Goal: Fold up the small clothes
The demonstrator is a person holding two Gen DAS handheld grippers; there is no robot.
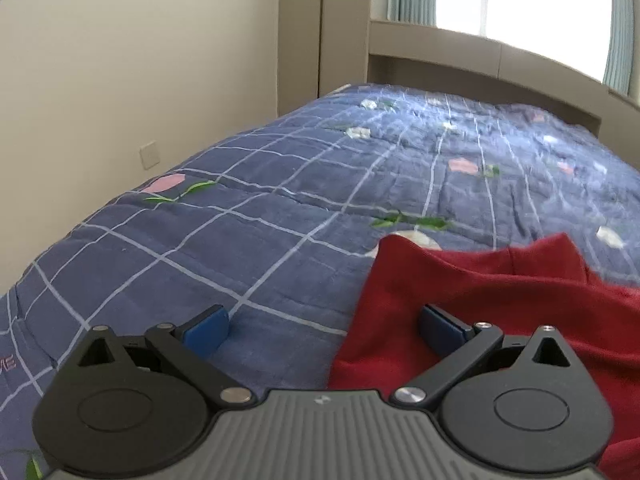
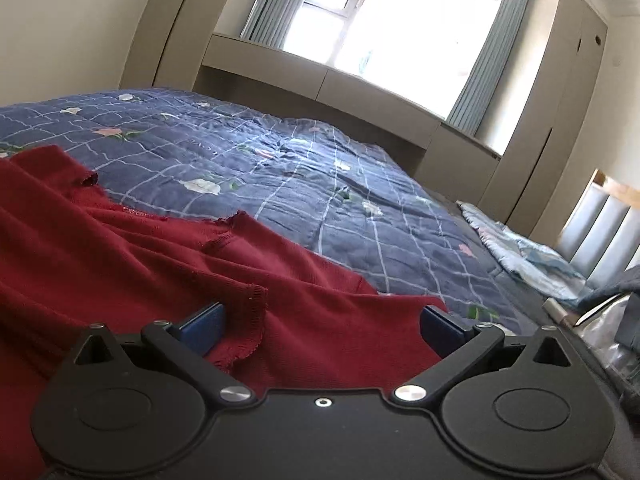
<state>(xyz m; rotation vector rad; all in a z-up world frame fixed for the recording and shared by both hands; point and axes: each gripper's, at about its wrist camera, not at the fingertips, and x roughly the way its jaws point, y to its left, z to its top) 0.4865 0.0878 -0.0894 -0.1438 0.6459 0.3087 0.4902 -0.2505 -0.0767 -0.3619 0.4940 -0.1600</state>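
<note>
1. The right gripper (image 2: pixel 322 326) hangs low over the bed with its jaws spread wide and nothing pinched; red cloth lies under the gap, and a frayed hem edge curls up just beside the left blue pad.
2. The left gripper (image 1: pixel 324 326) is also spread wide and empty. Its right pad sits over the edge of the cloth, its left pad over bare quilt.
3. The task's thing is a red knit garment (image 2: pixel 132 256), spread loosely across the near part of the blue checked quilt (image 1: pixel 280 184), bunched into soft ridges with several folds overlapping.
4. It looks light and limp, with no stiffness to hold a shape; lifted by one point it will likely sag and drag the rest along. The knit seems grippy rather than slick, so a pinch should hold.
5. The best holds, I judge, are the stitched edges: the hem near the right gripper and the side edge under the left gripper, taken together so the cloth lifts flat.
6. One risk: the quilt beneath is soft too, and a deep pinch could catch it.
</note>
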